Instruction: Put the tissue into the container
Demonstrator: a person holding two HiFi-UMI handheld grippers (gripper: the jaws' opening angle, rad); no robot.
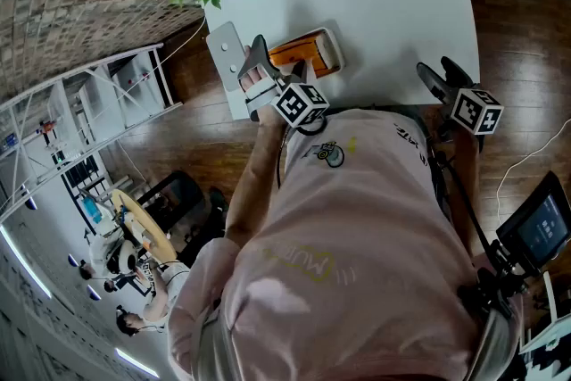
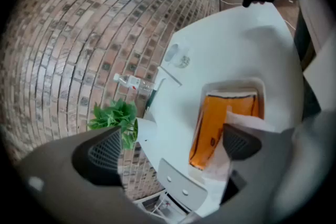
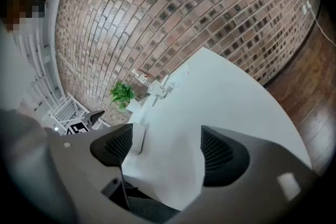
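— Where do we find the tissue?
— We see the white tissue [image 2: 244, 119] crumpled over the near end of the container [image 2: 233, 85], a white-rimmed tray with an orange inside. The container stands on the white table [image 2: 231, 39]. The tissue lies right against one pad of the left gripper [image 2: 170, 148], and we cannot tell whether it touches that pad.
— And how do we read the tools?
— The left gripper's jaws stand spread wide and pinch nothing. The right gripper [image 3: 168, 149] is spread too, with only tabletop between its jaws. It sits at the table's near edge, well apart from the container.
— What do we see around them?
— A green potted plant [image 2: 114, 117] stands at the table's far edge, with a brick wall [image 2: 79, 34] behind it
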